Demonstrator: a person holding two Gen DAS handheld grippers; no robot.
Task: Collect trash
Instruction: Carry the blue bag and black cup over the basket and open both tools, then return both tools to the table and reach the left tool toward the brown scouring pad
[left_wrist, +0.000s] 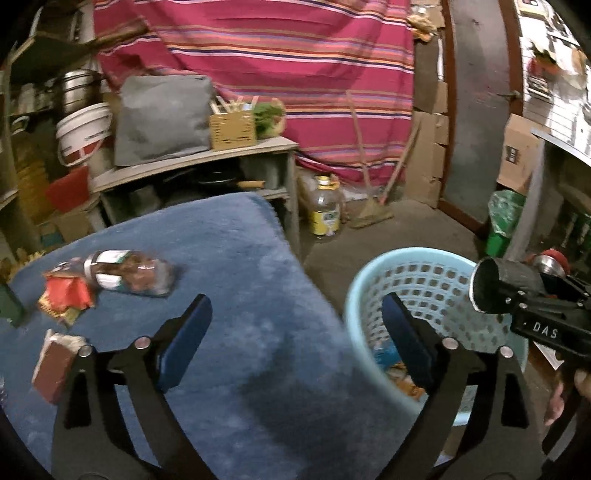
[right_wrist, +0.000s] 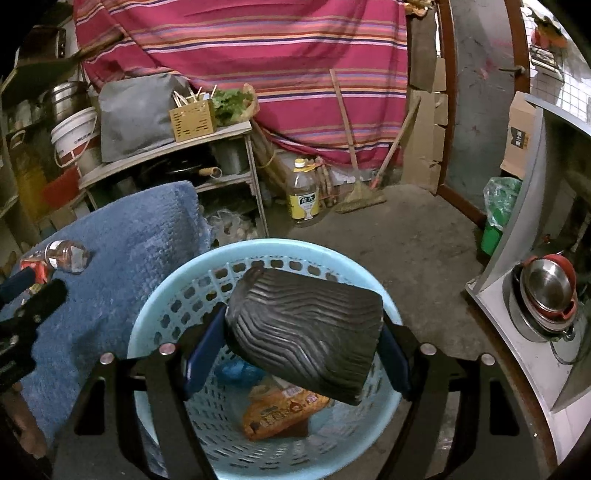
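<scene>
Trash lies in two places: some on the blue towel (left_wrist: 236, 295) spread over the tabletop, some already in the light blue perforated basket (right_wrist: 173, 295) that stands on the floor just beside the towel's edge. Inside the basket rest an orange snack packet (right_wrist: 280, 410) and a blue wrapper (right_wrist: 236, 369). Above the basket's opening the right gripper (right_wrist: 301, 343) hangs with its fingers clamped on a black ribbed container (right_wrist: 306, 328), which sits tilted between the blue pads; from the left wrist view this container (left_wrist: 506, 288) shows its open end over the basket's right rim. The left gripper (left_wrist: 297, 341) hovers over the towel's right edge and the basket rim, its fingers spread wide with nothing between them. Further left on the towel lie a clear plastic bottle (left_wrist: 129, 273) on its side, a crumpled red wrapper (left_wrist: 68, 295) touching it, and nearer the camera a small brown carton (left_wrist: 51, 365)
</scene>
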